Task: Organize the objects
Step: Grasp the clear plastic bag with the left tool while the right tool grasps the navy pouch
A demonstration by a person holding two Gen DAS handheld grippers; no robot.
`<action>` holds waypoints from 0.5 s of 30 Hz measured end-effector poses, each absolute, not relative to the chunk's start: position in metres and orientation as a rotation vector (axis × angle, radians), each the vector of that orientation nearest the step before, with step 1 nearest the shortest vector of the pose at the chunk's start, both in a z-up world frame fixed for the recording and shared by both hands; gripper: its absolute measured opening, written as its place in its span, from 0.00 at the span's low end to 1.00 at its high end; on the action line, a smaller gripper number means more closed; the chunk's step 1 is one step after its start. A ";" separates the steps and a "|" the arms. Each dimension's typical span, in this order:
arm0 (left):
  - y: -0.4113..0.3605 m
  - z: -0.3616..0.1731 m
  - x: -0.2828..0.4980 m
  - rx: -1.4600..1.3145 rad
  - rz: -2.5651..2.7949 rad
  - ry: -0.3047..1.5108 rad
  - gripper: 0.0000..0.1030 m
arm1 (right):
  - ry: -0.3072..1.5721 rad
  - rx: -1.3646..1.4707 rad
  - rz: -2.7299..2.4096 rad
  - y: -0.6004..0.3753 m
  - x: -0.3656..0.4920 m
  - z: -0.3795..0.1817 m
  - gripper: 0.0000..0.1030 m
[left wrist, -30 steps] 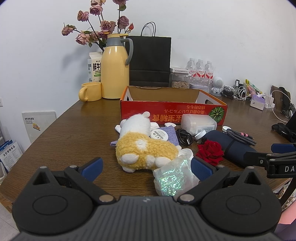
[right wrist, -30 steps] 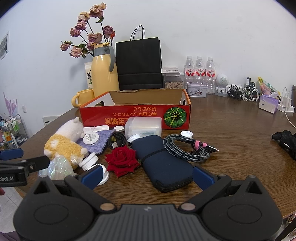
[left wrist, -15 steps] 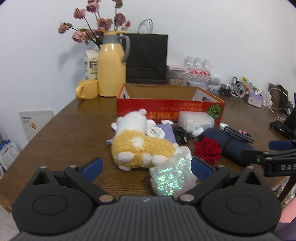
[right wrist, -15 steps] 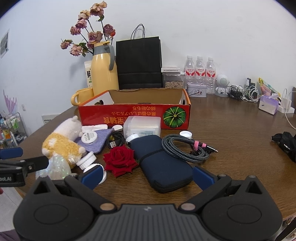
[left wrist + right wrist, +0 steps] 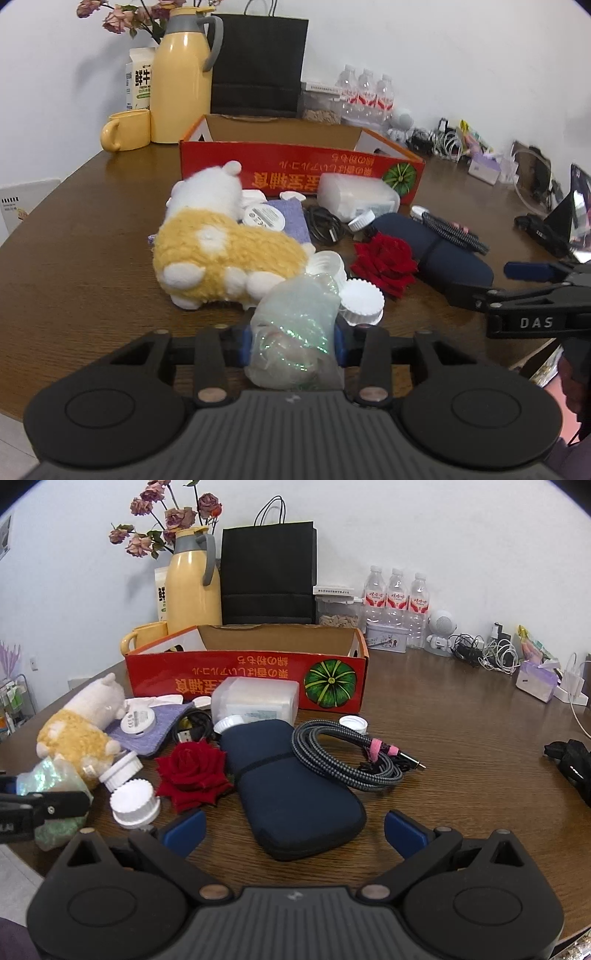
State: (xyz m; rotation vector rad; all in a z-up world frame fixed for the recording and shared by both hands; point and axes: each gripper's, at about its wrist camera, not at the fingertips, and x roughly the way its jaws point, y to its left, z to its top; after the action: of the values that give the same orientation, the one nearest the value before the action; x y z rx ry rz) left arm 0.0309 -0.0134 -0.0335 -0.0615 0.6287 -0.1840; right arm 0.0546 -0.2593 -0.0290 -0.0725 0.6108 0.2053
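Observation:
My left gripper [image 5: 293, 341] is shut on a shimmery clear plastic bag [image 5: 295, 328] at the table's near edge; the bag also shows in the right wrist view [image 5: 51, 779]. Just behind it lie a yellow and white plush toy [image 5: 218, 251], white caps [image 5: 362, 301] and a red rose [image 5: 386, 260]. My right gripper [image 5: 293, 834] is open and empty, its fingers on either side of the near end of a navy pouch [image 5: 284, 782]. An open red cardboard box [image 5: 251, 664] stands behind the clutter.
A braided cable [image 5: 347, 753], a clear plastic container [image 5: 256, 701], a purple cloth [image 5: 155, 727] and a black cable [image 5: 325, 227] lie before the box. A yellow jug [image 5: 181, 77], mug [image 5: 127, 129], black paper bag [image 5: 267, 576] and water bottles [image 5: 397, 598] line the wall.
My left gripper has moved forward and closed on the shimmery bag. My right gripper has moved forward until the navy pouch's near end lies between its open fingers.

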 end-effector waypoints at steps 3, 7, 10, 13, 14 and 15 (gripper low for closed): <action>-0.010 -0.030 0.026 -0.061 -0.186 0.614 0.38 | 0.618 -0.079 0.219 -0.263 0.062 -0.030 1.00; -0.003 -0.021 0.019 -0.063 -0.208 0.588 0.38 | 0.635 -0.086 0.250 -0.265 0.075 -0.032 1.00; 0.003 -0.013 0.016 -0.071 -0.200 0.559 0.38 | 0.662 -0.066 0.288 -0.268 0.089 -0.034 0.96; 0.008 -0.010 0.016 -0.077 -0.182 0.545 0.38 | 0.682 -0.047 0.324 -0.270 0.101 -0.037 0.86; 0.009 -0.009 0.016 -0.080 -0.179 0.544 0.38 | 0.689 -0.041 0.335 -0.270 0.106 -0.037 0.85; 0.010 -0.008 0.016 -0.082 -0.179 0.543 0.38 | 0.686 -0.045 0.340 -0.269 0.109 -0.037 0.85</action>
State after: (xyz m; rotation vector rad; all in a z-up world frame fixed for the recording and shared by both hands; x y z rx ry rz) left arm 0.0160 0.0099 -0.0082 -0.0823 0.5425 -0.1791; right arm 0.1092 -0.2694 -0.0371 -0.0446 0.6859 0.3403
